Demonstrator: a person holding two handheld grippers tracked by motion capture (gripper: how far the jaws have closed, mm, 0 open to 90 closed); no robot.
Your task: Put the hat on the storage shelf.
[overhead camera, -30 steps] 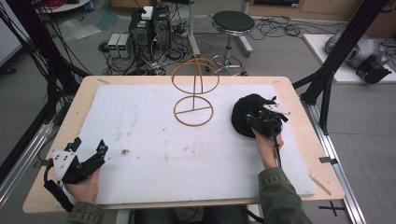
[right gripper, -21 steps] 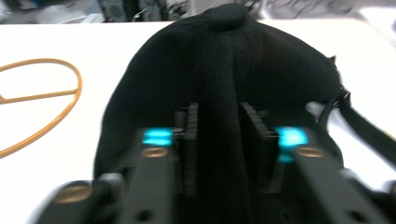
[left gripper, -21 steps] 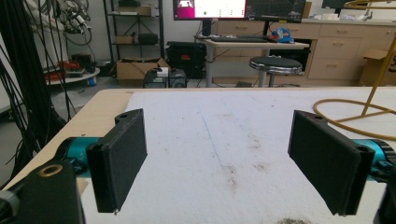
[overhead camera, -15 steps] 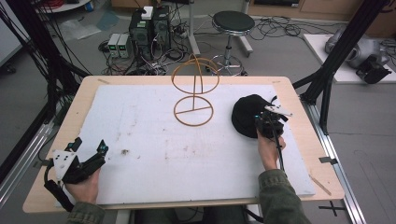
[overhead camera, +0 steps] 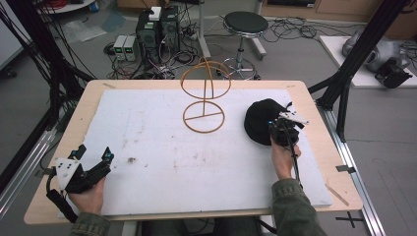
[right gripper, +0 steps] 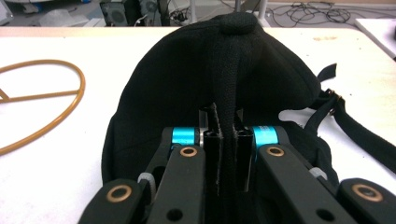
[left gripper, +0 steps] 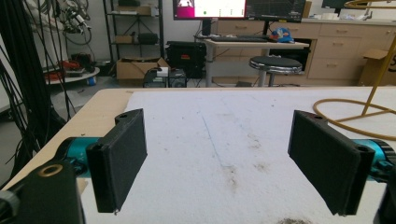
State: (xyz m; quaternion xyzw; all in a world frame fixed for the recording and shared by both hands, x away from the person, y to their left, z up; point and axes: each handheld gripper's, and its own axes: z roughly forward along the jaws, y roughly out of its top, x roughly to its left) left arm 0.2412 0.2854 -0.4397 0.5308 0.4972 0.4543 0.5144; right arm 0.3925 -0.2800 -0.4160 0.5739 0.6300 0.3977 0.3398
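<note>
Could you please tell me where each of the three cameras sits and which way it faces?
High view: above the person's side, looking forward and down on the table; both forearms, left gripper and right gripper show.
Left gripper view: low on the left gripper, facing across the table; its open jaws show.
Right gripper view: on the right gripper, facing the black cap pinched between its jaws.
Shared: all show the gold wire stand.

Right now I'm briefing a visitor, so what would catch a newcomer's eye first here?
The black cap at the table's right, a fold of it pinched in the right hand-held gripper. Next the gold wire stand at centre back. The left hand-held gripper rests open at the near left.
</note>
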